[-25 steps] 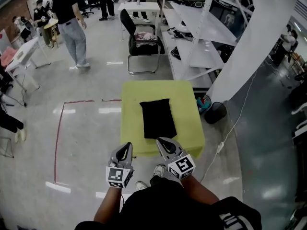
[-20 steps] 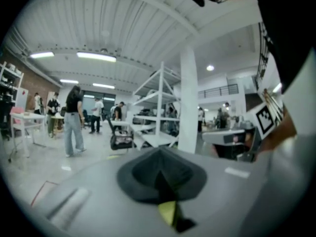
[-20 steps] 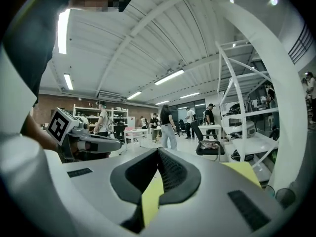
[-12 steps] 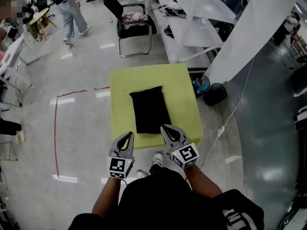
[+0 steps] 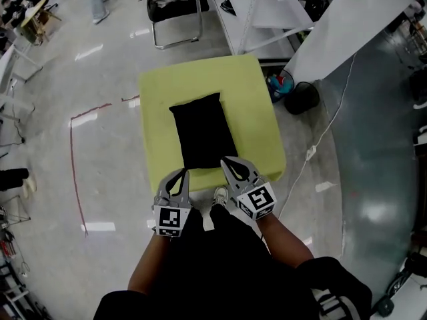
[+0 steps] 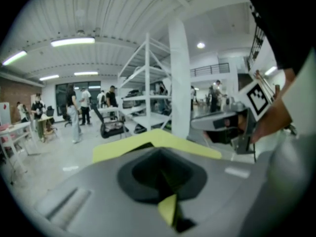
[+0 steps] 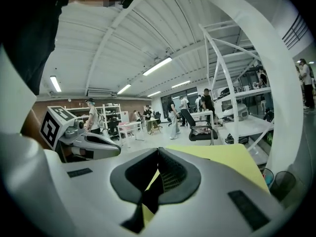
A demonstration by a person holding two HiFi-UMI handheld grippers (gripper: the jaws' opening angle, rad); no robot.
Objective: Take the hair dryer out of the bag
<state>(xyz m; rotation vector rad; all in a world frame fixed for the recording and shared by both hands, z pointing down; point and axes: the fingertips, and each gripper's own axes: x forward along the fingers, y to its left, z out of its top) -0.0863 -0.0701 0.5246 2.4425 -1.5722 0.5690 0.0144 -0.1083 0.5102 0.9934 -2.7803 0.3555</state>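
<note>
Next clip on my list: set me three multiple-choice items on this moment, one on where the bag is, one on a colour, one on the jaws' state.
1. Where is the black bag?
A) under the table
B) flat on top of the table
C) leaning against the table's side

2. What colour is the table's top?
A) yellow-green
B) red
C) blue

3. How do the jaws of the left gripper and right gripper stand?
A) both wide open
B) left shut on the bag
C) both shut, nothing between

Key:
1 B: the head view shows the bag lying mid-table.
2 A: the bare top around the bag is yellow-green.
3 C: each gripper view shows its jaws together and empty.
</note>
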